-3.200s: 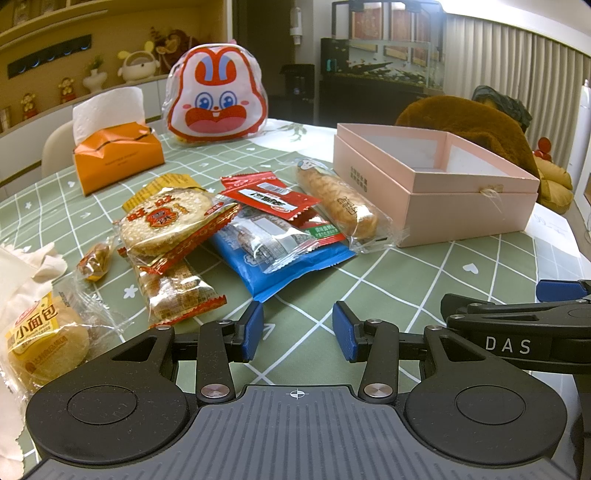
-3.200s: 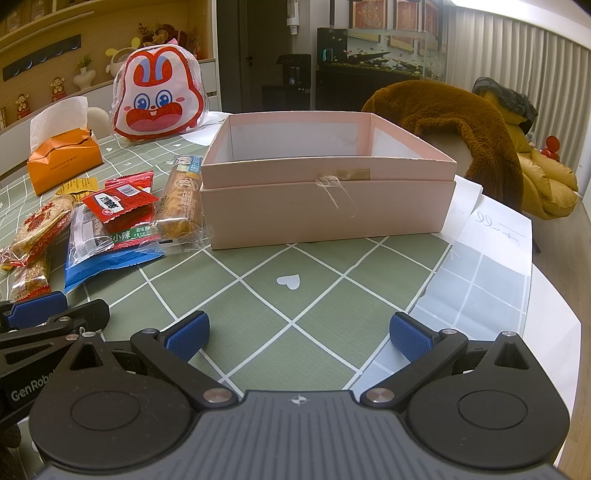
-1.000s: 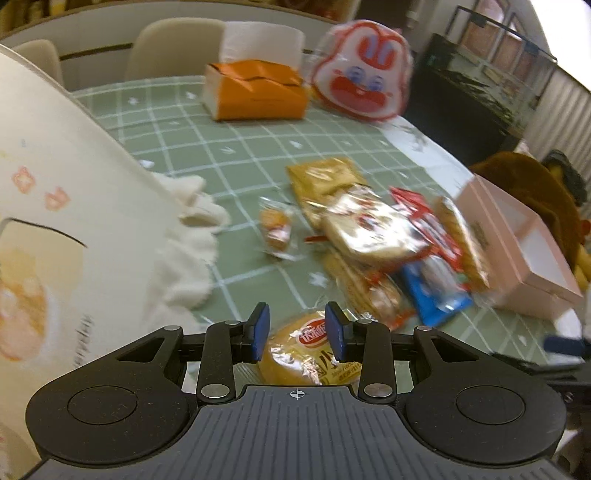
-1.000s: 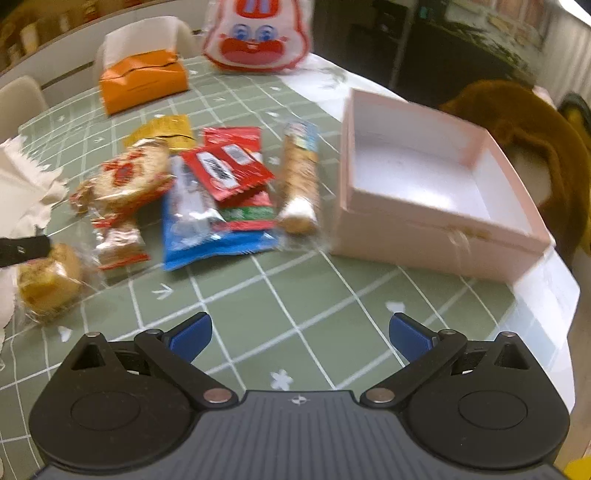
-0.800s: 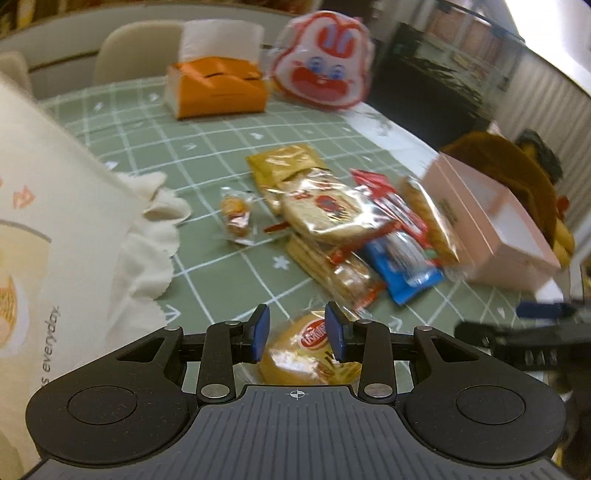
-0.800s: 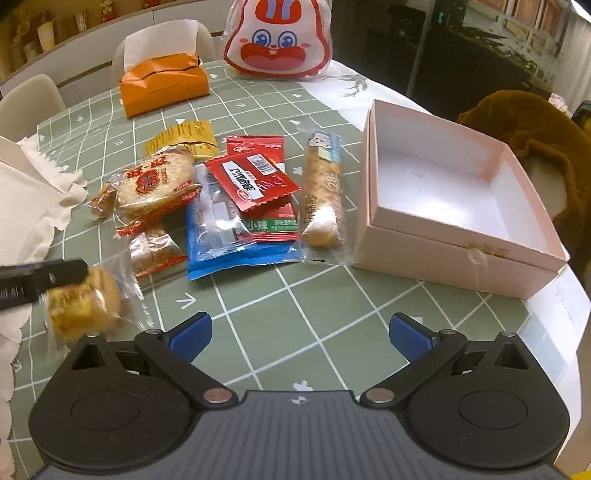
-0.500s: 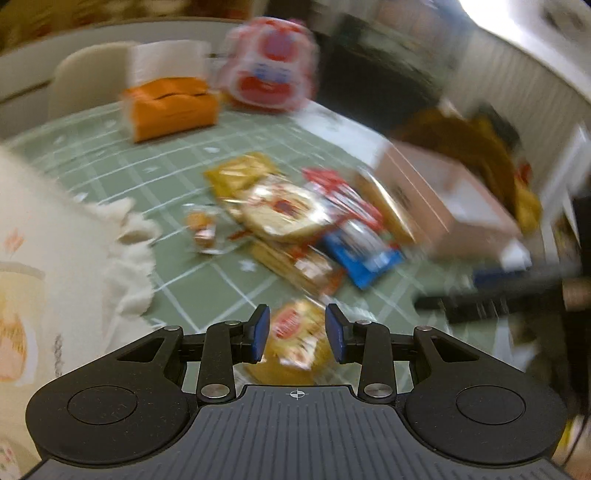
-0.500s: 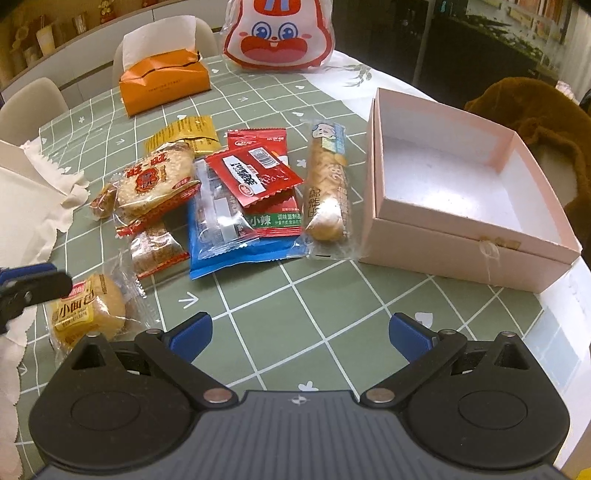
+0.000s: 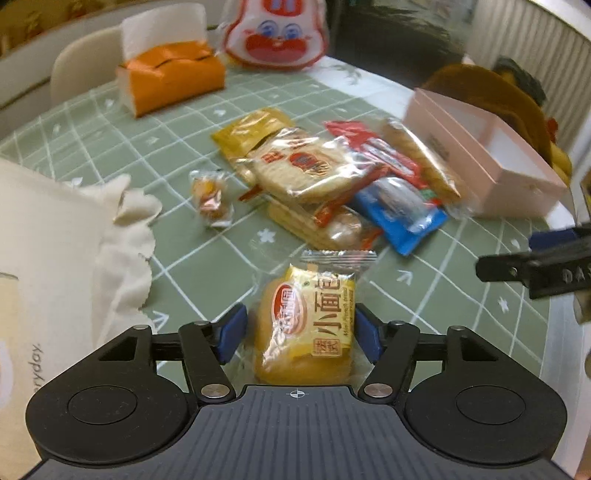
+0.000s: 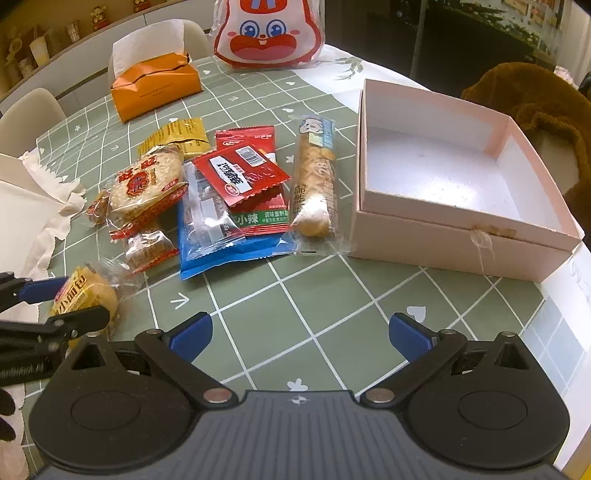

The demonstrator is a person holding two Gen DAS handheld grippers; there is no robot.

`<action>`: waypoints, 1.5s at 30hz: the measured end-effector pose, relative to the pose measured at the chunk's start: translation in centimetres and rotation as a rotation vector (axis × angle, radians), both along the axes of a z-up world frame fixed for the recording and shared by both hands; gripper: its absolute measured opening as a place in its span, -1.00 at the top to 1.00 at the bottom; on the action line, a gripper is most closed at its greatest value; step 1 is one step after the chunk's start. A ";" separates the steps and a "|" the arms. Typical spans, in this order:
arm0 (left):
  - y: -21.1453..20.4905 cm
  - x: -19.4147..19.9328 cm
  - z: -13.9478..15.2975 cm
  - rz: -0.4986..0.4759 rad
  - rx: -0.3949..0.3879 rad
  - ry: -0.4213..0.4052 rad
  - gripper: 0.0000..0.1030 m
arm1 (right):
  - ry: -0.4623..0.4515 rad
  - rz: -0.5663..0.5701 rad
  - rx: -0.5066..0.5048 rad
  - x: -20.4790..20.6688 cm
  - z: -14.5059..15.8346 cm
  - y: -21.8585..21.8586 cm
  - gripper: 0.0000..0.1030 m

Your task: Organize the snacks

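A small bread bun in a yellow wrapper [image 9: 310,321] lies on the green checked tablecloth between the blue pads of my left gripper [image 9: 298,334]. Its jaws are opening and the pads stand off the wrapper. The right wrist view shows the same bun [image 10: 88,291] at the far left, inside the left gripper's fingers [image 10: 40,288]. My right gripper [image 10: 299,336] hangs open and holds nothing above bare tablecloth. Beyond it lies a heap of snacks: a round rice cracker pack [image 10: 147,184], red sachets [image 10: 240,177], a blue packet [image 10: 229,254] and a long biscuit pack [image 10: 314,177]. The pink box [image 10: 443,243] at the right stands open with nothing in it.
An orange tissue box [image 10: 155,88] and a rabbit-faced bag [image 10: 269,33] stand at the far side. A cream cloth bag [image 9: 55,240] covers the left. A small wrapped sweet [image 9: 210,195] lies apart from the heap. A brown plush throw [image 10: 546,110] sits behind the box.
The left jaws, shut on the bread bun a second ago, have spread wide and the bun rests on the table. The left view has swung and rolled. The right gripper has barely moved.
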State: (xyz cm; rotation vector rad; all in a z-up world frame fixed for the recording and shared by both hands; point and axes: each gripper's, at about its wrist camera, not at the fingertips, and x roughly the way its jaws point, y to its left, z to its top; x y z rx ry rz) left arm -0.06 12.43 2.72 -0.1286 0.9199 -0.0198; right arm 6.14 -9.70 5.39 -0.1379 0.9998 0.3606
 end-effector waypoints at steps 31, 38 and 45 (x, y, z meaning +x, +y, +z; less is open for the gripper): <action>3.7 -5.6 2.0 0.351 -0.288 -0.018 -0.11 | 0.235 0.321 -0.095 8.9 -0.1 24.1 0.59; 3.3 -5.8 2.1 0.343 -0.298 -0.015 -0.11 | 0.180 0.338 0.017 8.0 5.3 20.6 0.62; 1.7 -5.0 1.9 0.306 -0.303 -0.004 -0.11 | 0.137 0.308 0.005 5.2 7.1 14.6 0.61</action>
